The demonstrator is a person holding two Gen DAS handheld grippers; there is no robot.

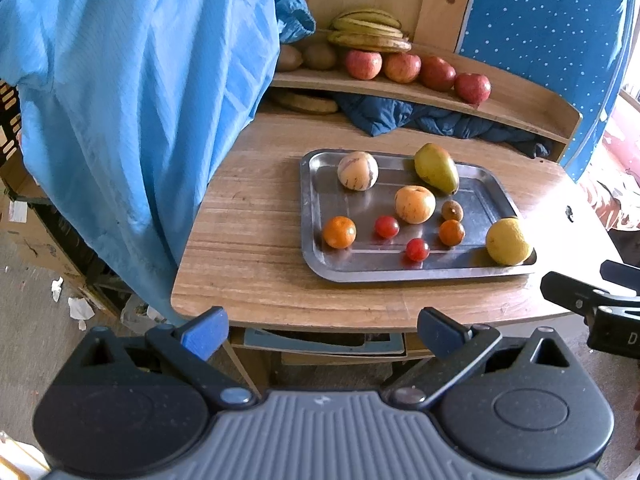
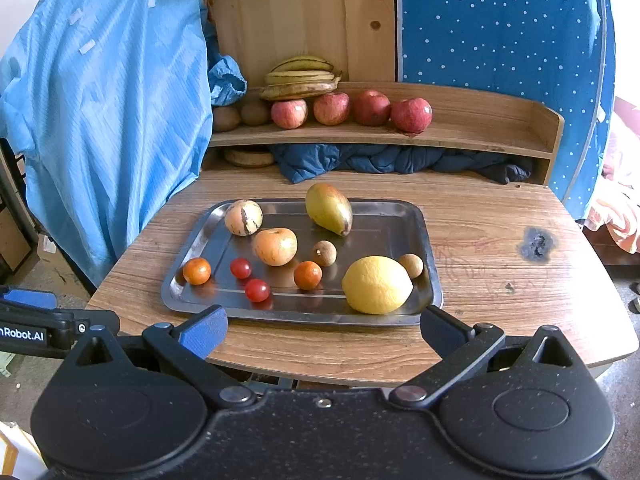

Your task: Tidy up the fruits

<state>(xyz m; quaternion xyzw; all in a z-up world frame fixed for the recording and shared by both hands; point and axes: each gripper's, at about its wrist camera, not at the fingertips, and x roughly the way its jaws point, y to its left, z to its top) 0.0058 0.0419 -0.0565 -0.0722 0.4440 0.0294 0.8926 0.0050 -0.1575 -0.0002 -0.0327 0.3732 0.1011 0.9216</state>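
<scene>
A steel tray [image 2: 428, 240] [image 1: 308, 216] sits on the wooden table and holds loose fruit: a lemon [image 2: 377, 285] [image 1: 508, 241], a pear [image 2: 329, 208] [image 1: 436, 168], two pale striped round fruits [image 2: 243, 217] [image 2: 276, 246], two small oranges [image 2: 197, 271] [image 2: 307, 275], two cherry tomatoes [image 2: 241, 268] [image 2: 257, 290] and two brown longans [image 2: 324, 253] [image 2: 411, 265]. My left gripper [image 1: 320, 334] and my right gripper [image 2: 322, 332] both hang open and empty just short of the table's near edge. The right gripper also shows at the right of the left wrist view.
A wooden shelf [image 2: 460, 136] behind the tray carries bananas [image 2: 300, 78], several red apples [image 2: 370, 108] and kiwis [image 2: 256, 112]. Dark blue cloth [image 2: 380, 160] lies under the shelf. A light blue garment [image 2: 108, 112] hangs at the left. A burn mark [image 2: 536, 244] marks the table's right side.
</scene>
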